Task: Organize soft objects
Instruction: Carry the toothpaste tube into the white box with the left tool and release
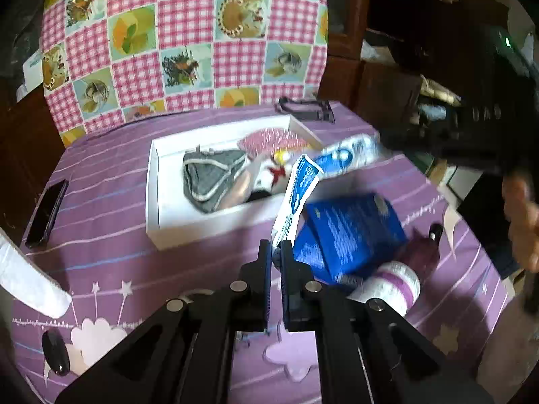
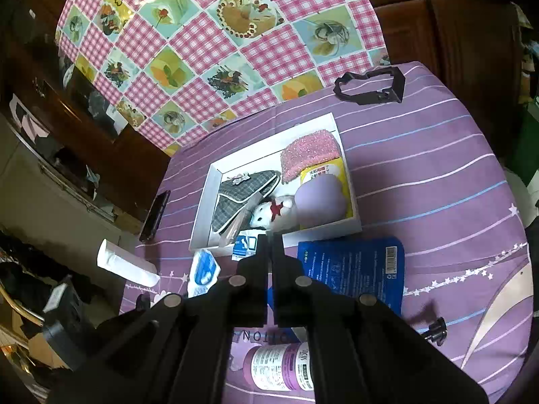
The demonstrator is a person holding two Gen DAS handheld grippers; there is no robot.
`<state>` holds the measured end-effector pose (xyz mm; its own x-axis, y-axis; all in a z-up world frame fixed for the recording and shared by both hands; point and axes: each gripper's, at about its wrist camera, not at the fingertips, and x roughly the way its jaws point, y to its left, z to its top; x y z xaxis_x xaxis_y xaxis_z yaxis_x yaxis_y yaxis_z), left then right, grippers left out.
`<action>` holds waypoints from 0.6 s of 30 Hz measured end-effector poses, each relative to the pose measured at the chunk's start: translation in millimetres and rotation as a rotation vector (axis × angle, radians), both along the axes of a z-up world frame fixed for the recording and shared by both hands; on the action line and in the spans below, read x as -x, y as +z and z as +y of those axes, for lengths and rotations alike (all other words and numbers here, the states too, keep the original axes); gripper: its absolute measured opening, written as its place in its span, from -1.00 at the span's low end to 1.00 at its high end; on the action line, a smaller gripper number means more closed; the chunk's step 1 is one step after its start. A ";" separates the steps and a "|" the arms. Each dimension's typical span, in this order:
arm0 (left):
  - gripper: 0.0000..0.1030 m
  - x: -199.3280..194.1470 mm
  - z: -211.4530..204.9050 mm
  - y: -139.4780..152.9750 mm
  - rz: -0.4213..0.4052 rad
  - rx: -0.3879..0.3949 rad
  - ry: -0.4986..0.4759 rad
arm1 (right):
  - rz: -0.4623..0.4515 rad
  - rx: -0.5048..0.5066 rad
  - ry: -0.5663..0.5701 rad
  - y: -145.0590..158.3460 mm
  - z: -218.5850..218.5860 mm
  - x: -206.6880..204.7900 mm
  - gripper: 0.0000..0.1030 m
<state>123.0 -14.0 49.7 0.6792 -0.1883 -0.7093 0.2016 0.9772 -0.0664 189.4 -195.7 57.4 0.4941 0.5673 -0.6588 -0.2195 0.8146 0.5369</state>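
Left gripper fingers pinch the lower end of a white-and-blue soft pack; its long axis runs up and away from the fingertips, top end reaching the near wall of the white box just ahead. The left hand is nearer to the box opening. Right gripper fingers are pressed together, nothing clearly between them (blurry tip). Box ahead of both holds a grey plaid pouch, a pink fuzzy item, a white plush and a lilac lump. Blue packet lies on the purple-covered counter, right of the fingers.
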 end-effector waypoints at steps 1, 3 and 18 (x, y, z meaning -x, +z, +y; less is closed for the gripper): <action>-0.93 -1.6 -0.6 2.4 -0.007 0.005 0.000 | -0.007 -0.016 -0.001 -0.3 0.2 -0.5 -0.95; -0.93 -9.1 0.0 7.0 -0.023 0.016 0.002 | -0.019 -0.052 -0.001 -0.5 -1.8 -3.2 -0.95; -0.93 -73.0 33.9 -4.8 -0.024 0.173 0.041 | -0.102 -0.175 -0.125 -7.8 -8.9 -16.6 -0.95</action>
